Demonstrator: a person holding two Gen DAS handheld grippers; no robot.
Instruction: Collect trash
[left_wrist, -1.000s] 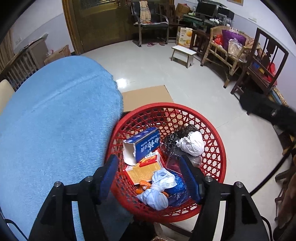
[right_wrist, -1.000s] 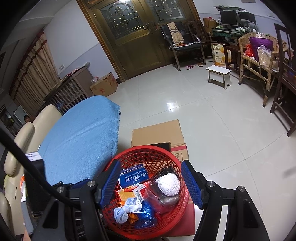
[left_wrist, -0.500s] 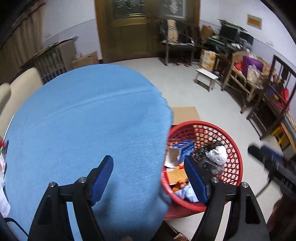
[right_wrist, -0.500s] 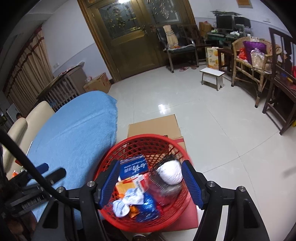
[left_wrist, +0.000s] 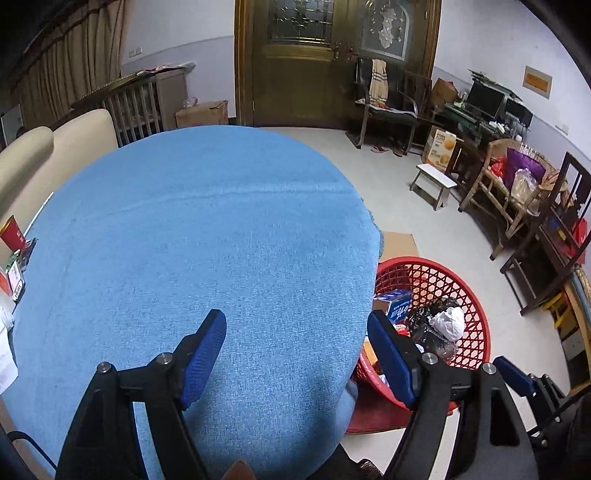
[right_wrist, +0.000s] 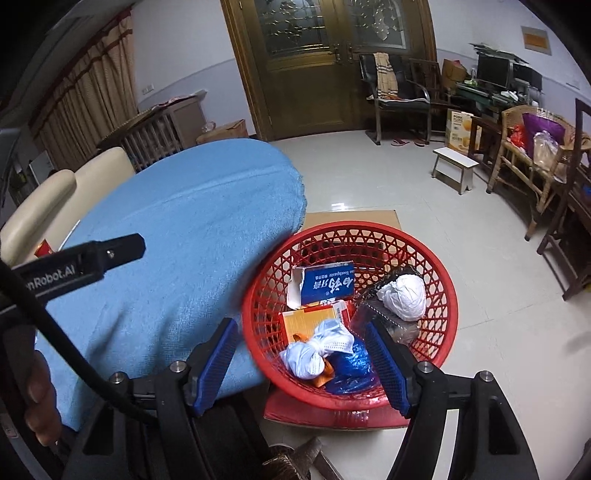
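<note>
The red plastic mesh basket (right_wrist: 351, 314) sits at lower centre of the right wrist view, on a flat cardboard sheet (right_wrist: 354, 216) on the pale tiled floor, just beside the blue-clothed round table (right_wrist: 177, 266). Inside it a blue toothpaste box (right_wrist: 325, 285) lies with its long axis running left to right across the frame, its torn-open flap at the left end. Below it lie an orange carton (right_wrist: 308, 319), a knotted white bag (right_wrist: 317, 350) and a blue wrapper (right_wrist: 351, 363); a crumpled white wad (right_wrist: 404, 297) rests at the right.

The right gripper (right_wrist: 306, 363) hangs above the basket's near rim, blue pads spread apart, nothing between them.

The left gripper (left_wrist: 295, 360) is over the tablecloth (left_wrist: 207, 251), its jaws having just opened, empty; the basket (left_wrist: 436, 291) shows at its lower right.
</note>
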